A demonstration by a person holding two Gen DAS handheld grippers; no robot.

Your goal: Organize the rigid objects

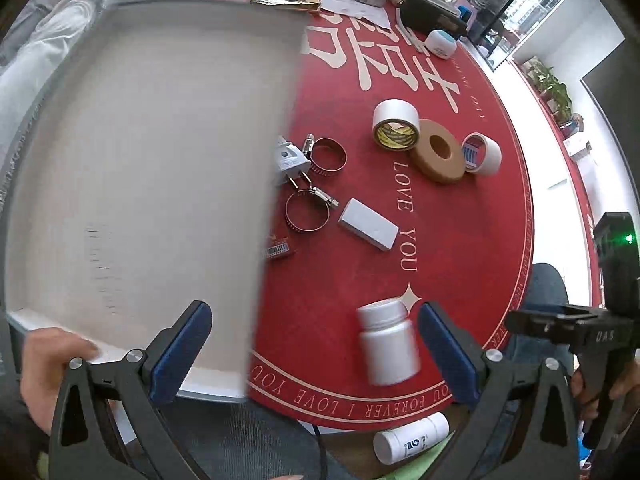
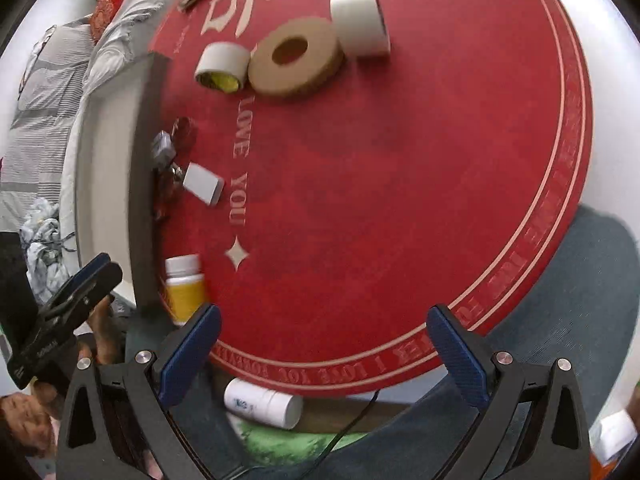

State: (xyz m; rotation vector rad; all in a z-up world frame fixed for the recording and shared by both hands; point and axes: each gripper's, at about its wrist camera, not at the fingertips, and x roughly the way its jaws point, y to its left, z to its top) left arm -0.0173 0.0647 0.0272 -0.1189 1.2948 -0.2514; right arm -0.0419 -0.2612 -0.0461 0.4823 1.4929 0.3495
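A large white tray point(image 1: 140, 160) fills the left of the left wrist view, blurred; a bare hand point(image 1: 44, 364) holds its near edge. My left gripper point(image 1: 316, 350) is open, and a white pill bottle point(image 1: 387, 344) stands between its fingers on the red mat point(image 1: 460, 240). Two hose clamps point(image 1: 308, 212), a grey plug point(image 1: 289, 158), a grey block point(image 1: 368, 224) and three tape rolls point(image 1: 438, 150) lie beyond. My right gripper point(image 2: 324, 350) is open and empty over the mat's near edge point(image 2: 360, 372). A yellow-labelled bottle point(image 2: 185, 288) stands beside the tray wall point(image 2: 144, 184).
A second white bottle point(image 1: 412, 436) lies below the table edge, also in the right wrist view point(image 2: 262, 402). Boxes, papers and a black case point(image 1: 432, 16) crowd the far side. A small barcoded item point(image 1: 278, 248) lies by the tray. The right gripper body point(image 1: 600, 328) stands at the right.
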